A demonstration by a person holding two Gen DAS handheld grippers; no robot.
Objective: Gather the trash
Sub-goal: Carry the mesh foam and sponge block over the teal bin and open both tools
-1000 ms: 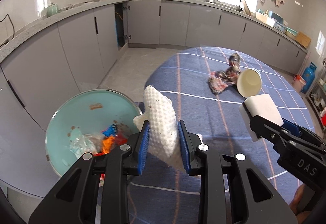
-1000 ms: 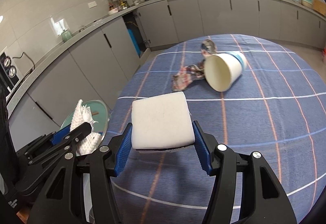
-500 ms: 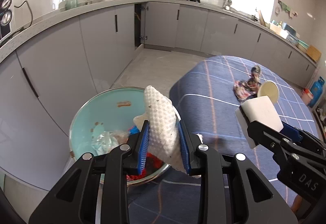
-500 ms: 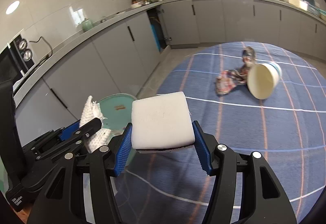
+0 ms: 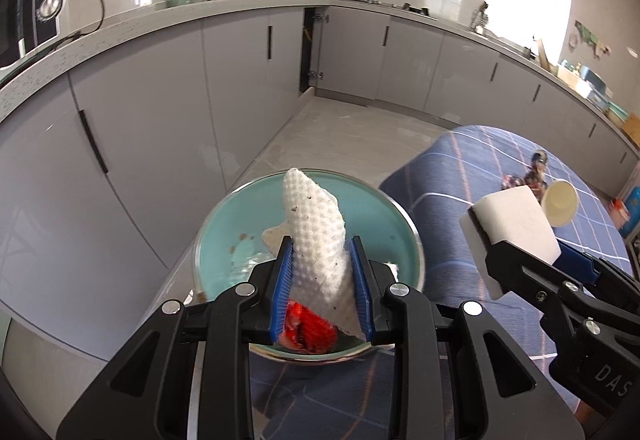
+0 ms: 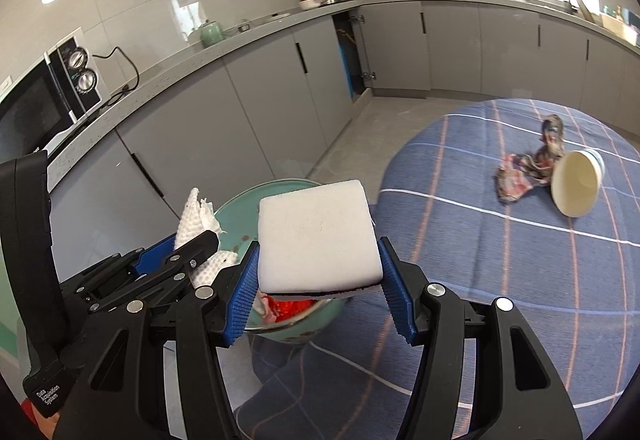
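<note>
My left gripper (image 5: 320,280) is shut on a crumpled white paper towel (image 5: 316,236) and holds it over the teal trash bin (image 5: 224,232), which holds red and clear scraps. My right gripper (image 6: 318,288) is shut on a white sponge block (image 6: 316,236) above the bin's near rim (image 6: 276,186); this gripper also shows in the left wrist view (image 5: 520,236). On the blue checked tablecloth (image 6: 500,260) lie a tipped paper cup (image 6: 578,182) and a crumpled colourful wrapper (image 6: 520,176).
Grey kitchen cabinets (image 5: 160,128) and a counter (image 6: 240,36) run behind the bin. A microwave (image 6: 40,96) stands on the counter at left. Bare floor (image 5: 352,136) lies between the table and the cabinets.
Both grippers have swung left away from the table and now hang over the bin. The towel and the sponge stay gripped. The cup and wrapper have shifted to the right of view.
</note>
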